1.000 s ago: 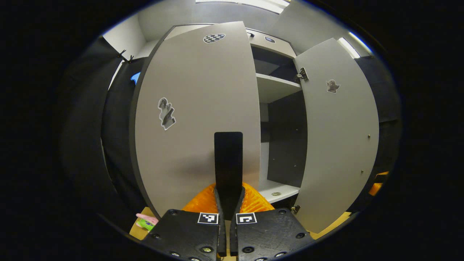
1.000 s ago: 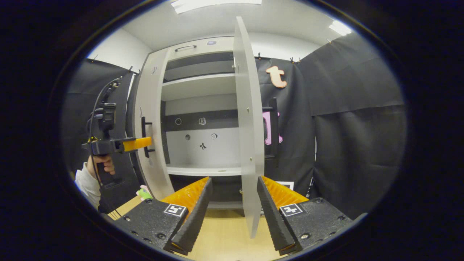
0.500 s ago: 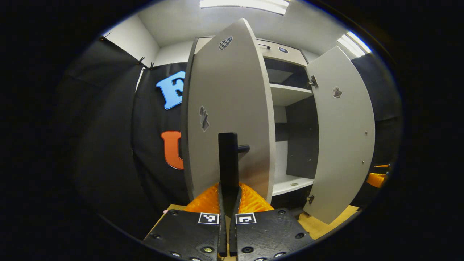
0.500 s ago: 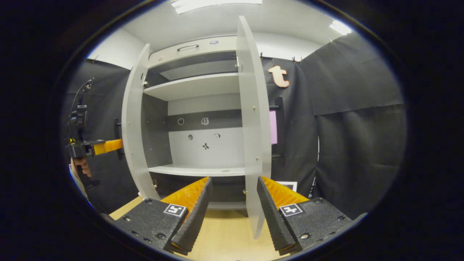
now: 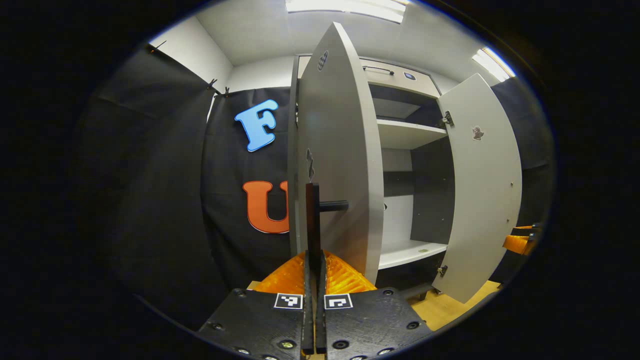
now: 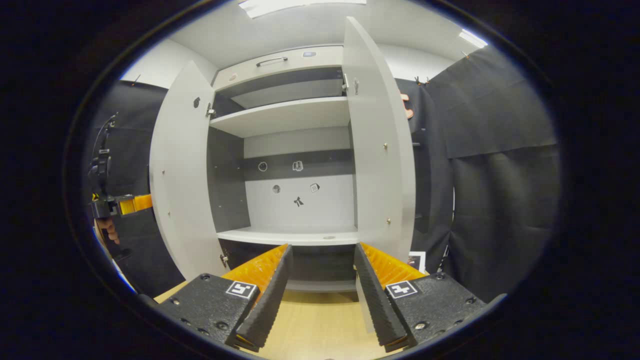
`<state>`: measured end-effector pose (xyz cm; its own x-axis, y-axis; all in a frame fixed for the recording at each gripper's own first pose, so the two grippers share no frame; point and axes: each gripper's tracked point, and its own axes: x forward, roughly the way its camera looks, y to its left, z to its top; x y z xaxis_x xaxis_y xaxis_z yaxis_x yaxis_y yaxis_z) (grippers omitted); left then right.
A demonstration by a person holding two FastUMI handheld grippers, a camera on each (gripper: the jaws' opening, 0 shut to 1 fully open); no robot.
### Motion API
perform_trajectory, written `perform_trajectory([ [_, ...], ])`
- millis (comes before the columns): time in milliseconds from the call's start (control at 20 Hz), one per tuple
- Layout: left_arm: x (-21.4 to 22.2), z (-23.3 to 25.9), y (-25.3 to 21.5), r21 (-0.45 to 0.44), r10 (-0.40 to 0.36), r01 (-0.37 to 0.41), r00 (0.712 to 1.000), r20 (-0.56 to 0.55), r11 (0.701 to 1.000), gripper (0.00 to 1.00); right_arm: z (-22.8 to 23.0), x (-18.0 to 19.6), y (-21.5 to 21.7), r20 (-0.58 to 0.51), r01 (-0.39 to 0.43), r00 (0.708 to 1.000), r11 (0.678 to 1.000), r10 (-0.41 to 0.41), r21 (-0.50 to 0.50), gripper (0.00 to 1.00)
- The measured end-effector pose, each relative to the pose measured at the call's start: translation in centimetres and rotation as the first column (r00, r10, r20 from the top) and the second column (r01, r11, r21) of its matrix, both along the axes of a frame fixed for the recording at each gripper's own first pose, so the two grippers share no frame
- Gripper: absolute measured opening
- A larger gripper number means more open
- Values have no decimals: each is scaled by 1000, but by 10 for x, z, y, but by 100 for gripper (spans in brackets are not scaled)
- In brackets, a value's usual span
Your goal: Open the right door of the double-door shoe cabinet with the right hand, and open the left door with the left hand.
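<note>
The left hand-held gripper [image 5: 314, 280] is clamped on the handle [image 5: 313, 220] of the left door [image 5: 340, 150]; both fingers press the dark vertical bar, which rises straight ahead of it between the fingertips. The left door stands wide open, seen nearly edge-on just ahead and slightly right of this hand-held gripper. Farther right, beyond the open cabinet [image 5: 400, 135], the right door [image 5: 482, 190] also stands open, with the tip of the other hand-held gripper at its far edge.

The right hand-held gripper [image 6: 320, 280] has its fingers spread apart and holds nothing. The right door [image 6: 380, 160] stands open just ahead and a little right of it, its lower edge close to the right finger; contact cannot be told. Straight ahead lies the cabinet interior with its shelves [image 6: 285, 115] and small stickers on the back panel. To the far left, past the left door [image 6: 180, 175], the left hand-held gripper [image 6: 132, 203] shows with a hand [image 6: 107, 230] gripping it. Light wood floor [image 6: 320, 320] lies below the fingers.
</note>
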<state>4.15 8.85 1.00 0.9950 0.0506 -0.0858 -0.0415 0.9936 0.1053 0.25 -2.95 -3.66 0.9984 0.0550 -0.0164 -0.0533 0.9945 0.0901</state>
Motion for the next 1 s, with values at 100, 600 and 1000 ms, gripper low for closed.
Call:
perform_trajectory([
  [100,-2,1,15,22,36,-36,999,6,999,1,0,1,6,2,-6,1000,1000,6,-5,80],
  [600,-9,-1,59,-26,71,-71,997,-3,997,0,-6,6,22,-10,-4,1000,999,3,-33,80],
  [1000,-48,-25,-19,-176,110,-90,988,105,980,0,-18,5,36,-26,-38,999,999,37,-20,80],
])
